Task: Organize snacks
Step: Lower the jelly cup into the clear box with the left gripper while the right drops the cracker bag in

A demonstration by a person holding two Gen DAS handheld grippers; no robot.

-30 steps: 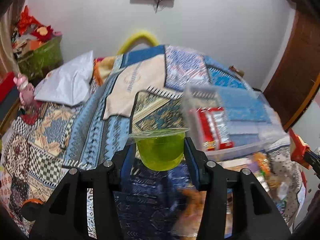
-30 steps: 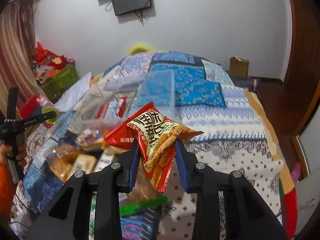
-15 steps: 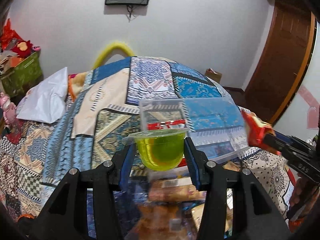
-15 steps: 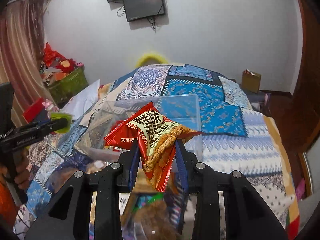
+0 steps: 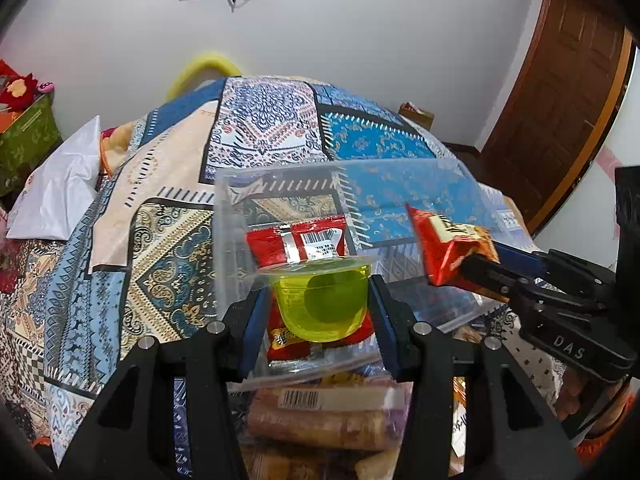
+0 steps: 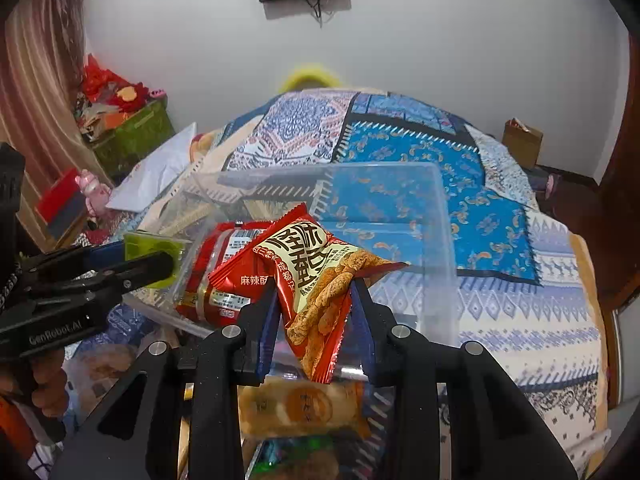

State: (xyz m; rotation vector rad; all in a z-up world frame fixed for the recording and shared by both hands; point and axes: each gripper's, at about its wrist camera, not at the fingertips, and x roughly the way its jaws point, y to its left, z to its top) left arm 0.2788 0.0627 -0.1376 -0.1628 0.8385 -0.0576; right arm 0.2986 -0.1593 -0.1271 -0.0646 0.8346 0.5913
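gripping a round translucent green jelly cup (image 5: 322, 304) in left fingers (image 5: 254, 322), crinkly red foil packet (image 6: 316, 280) in right fingers (image 6: 267, 320)

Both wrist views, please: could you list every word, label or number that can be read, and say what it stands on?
"DAS": on the right gripper, body.
"GenRobot.AI": on the left gripper, body.
"麻辣": on the red snack packet; its large characters are stylised, not surely read.
Barcode digits on the red packet in the clear bin and the lower packet's barcode: too small.
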